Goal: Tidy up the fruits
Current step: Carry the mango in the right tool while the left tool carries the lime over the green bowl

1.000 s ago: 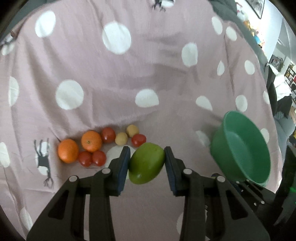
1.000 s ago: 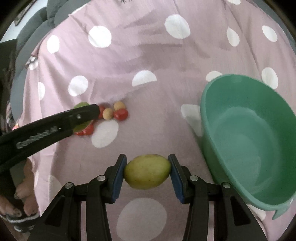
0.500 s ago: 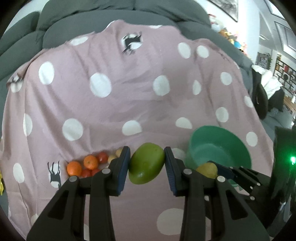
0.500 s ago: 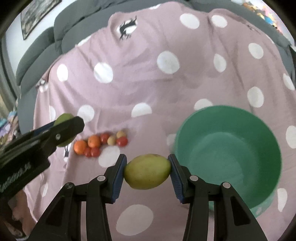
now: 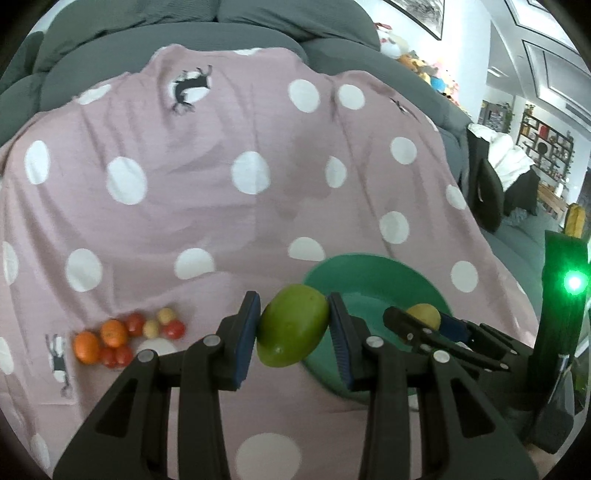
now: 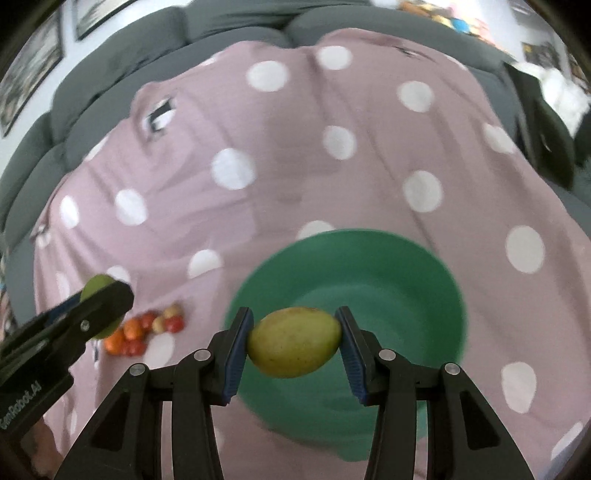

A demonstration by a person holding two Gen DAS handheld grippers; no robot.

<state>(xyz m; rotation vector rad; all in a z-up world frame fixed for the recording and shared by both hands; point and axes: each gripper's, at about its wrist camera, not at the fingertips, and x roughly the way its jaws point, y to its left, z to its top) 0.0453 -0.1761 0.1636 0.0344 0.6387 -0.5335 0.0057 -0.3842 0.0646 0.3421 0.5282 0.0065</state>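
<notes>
My left gripper [image 5: 293, 326] is shut on a green mango [image 5: 293, 325], held in the air just left of the green bowl [image 5: 373, 269]. My right gripper [image 6: 295, 341] is shut on a yellow-green mango [image 6: 294, 341] and holds it above the green bowl [image 6: 369, 254]. The right gripper with its mango [image 5: 424, 315] also shows over the bowl in the left wrist view. The left gripper with its mango [image 6: 96, 286] shows at the left of the right wrist view. A cluster of oranges [image 5: 86, 347], red tomatoes [image 5: 173, 329] and small yellow fruits [image 5: 166, 315] lies on the cloth at the left.
A pink cloth with white dots [image 5: 258, 206] covers a grey sofa [image 5: 258, 29]. A dark device with a green light [image 5: 572, 282] stands at the right. Dark cushions [image 5: 491, 199] and a room with shelves lie beyond.
Both grippers have risen and pulled back with their mangoes. The right gripper has moved from left of the bowl to over it. The left has shifted right, away from the fruit cluster.
</notes>
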